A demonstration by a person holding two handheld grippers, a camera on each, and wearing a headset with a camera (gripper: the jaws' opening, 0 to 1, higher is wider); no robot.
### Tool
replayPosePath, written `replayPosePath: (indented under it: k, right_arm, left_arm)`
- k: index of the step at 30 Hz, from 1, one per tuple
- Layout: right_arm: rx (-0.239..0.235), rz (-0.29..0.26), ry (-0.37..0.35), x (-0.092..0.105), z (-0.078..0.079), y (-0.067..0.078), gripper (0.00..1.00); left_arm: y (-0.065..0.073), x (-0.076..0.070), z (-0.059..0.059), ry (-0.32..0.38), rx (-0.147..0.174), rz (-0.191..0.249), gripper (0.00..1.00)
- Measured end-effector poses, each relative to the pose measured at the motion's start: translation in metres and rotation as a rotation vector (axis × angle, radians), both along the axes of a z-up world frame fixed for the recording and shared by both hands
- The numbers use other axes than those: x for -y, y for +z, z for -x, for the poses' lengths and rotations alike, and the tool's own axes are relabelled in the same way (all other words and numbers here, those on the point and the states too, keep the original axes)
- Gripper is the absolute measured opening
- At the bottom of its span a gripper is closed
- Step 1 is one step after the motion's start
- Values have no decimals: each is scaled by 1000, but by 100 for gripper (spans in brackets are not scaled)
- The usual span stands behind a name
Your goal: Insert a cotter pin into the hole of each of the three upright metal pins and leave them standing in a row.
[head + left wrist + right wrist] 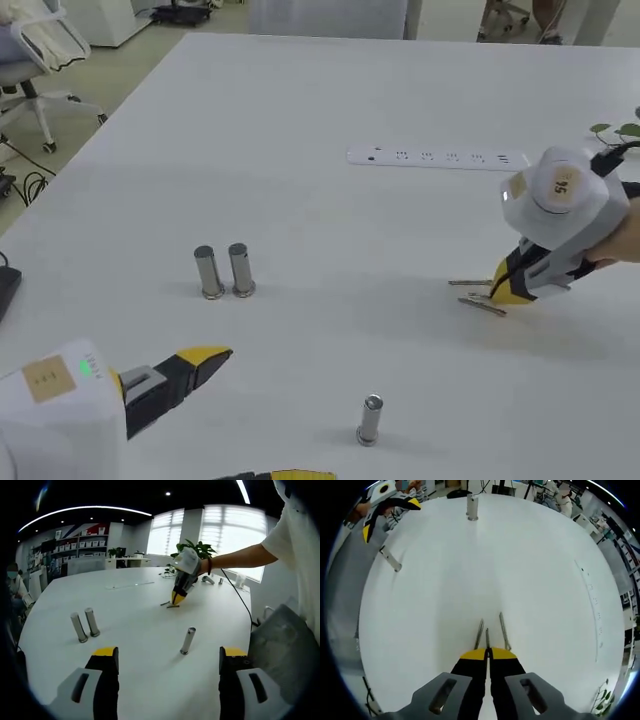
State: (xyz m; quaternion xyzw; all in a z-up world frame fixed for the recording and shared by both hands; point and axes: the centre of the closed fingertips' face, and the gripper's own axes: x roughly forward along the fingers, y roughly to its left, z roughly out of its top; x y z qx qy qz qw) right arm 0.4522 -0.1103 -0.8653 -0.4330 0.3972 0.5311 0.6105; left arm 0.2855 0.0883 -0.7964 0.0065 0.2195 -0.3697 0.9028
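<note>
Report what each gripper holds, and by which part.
Left gripper: nothing, jaws open. Right gripper: shut on the middle cotter pin, at its near end.

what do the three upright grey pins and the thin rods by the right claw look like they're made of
The three upright grey cylindrical pins: likely bare metal, brushed steel by the dull sheen and bright top faces. The thin silvery cotter pins: probably metal wire, by the narrow glinting highlights; too small to tell plating.
</note>
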Motion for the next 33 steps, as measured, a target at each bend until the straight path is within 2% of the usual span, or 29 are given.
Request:
replayPosePath:
  k: [8, 14, 19, 23, 28, 33]
  right_arm:
    - [42, -11, 22, 0, 5, 11, 2]
    - [69, -42, 25, -4, 13, 24, 2]
    - [104, -84, 22, -9, 21, 39, 2]
    - [143, -98, 44, -12, 31, 50, 2]
    - [158, -119, 62, -17, 46, 60, 2]
    - [176, -138, 94, -24, 61, 67, 2]
  left_arm:
    - [4, 1, -2, 0, -9, 1, 78]
    - [14, 2, -4, 2, -6, 31, 74]
    - [16, 4, -3, 0, -33, 43, 72]
    - [19, 7, -1, -4, -47, 52, 67]
    - [21, 14, 4, -22, -65, 60, 60]
    - [23, 21, 7, -40, -65, 52, 57]
